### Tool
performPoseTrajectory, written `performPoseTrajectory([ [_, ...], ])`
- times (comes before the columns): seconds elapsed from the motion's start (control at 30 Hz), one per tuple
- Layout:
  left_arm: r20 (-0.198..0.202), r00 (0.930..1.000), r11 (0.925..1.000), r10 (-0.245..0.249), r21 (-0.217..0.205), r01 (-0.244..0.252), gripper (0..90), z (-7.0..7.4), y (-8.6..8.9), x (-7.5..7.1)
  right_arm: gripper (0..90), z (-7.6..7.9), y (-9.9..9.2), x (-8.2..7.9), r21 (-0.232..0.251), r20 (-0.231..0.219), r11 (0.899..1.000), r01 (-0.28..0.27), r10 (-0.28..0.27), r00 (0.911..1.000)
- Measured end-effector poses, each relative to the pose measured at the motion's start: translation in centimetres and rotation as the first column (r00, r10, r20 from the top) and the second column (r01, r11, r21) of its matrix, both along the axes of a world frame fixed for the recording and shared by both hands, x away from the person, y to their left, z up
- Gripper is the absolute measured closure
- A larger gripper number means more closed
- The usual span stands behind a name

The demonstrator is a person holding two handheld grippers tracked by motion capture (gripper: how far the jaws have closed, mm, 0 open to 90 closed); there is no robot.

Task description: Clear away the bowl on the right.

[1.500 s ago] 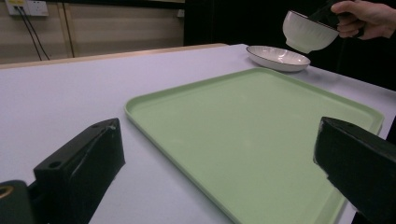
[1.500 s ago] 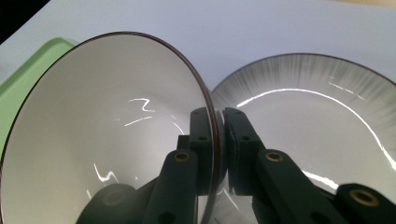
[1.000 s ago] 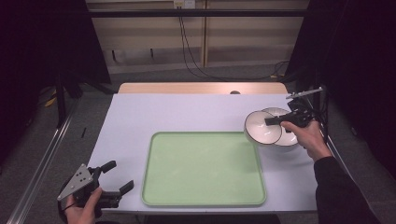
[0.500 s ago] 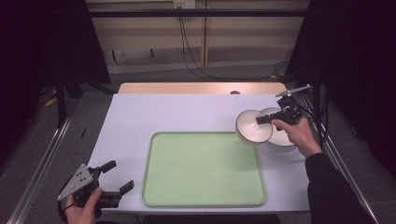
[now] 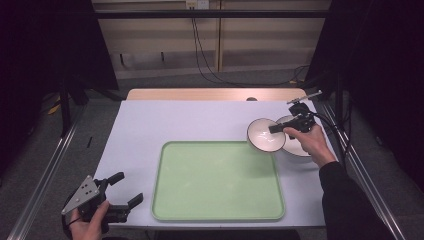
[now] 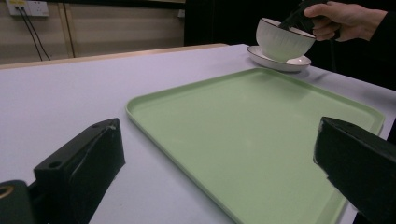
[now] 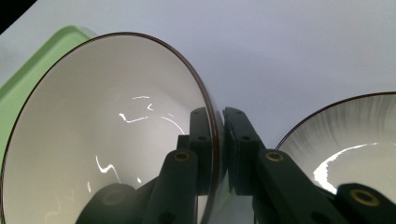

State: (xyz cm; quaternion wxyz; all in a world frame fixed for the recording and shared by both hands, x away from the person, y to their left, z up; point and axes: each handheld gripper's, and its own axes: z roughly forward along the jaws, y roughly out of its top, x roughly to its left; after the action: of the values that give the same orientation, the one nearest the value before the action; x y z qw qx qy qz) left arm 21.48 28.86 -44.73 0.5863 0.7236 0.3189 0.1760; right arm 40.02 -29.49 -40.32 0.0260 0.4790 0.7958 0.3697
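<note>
A white bowl (image 5: 265,135) with a dark rim hangs in the air at the table's right side, just off the far right corner of the light green tray (image 5: 217,181). My right gripper (image 5: 274,129) is shut on the bowl's rim, one jaw inside and one outside, as the right gripper view shows (image 7: 217,144). The bowl (image 6: 284,38) hovers over a white plate (image 6: 279,61) with a dark rim (image 5: 296,150) that lies on the table. My left gripper (image 5: 129,190) stands open near the table's front left corner, its jaws apart with nothing between them.
The pale table top (image 5: 185,125) lies bare to the left of and behind the tray. A wooden strip (image 5: 210,94) runs along the table's far edge. Cables hang down the back wall. Metal rails run along both sides of the table.
My right gripper has carried the bowl to the left, off the plate's middle and towards the tray's corner. The left gripper has stayed where it was.
</note>
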Motion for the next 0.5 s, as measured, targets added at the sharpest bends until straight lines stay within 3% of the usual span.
performPoseTrajectory([
  [0.5,-0.004,1.0000,1.0000,0.005,0.002,-0.005,1.7,0.0,0.0,0.0,82.9,-2.2,1.4,0.8,-0.041,-0.055,0.999,0.008,-0.010,0.9984],
])
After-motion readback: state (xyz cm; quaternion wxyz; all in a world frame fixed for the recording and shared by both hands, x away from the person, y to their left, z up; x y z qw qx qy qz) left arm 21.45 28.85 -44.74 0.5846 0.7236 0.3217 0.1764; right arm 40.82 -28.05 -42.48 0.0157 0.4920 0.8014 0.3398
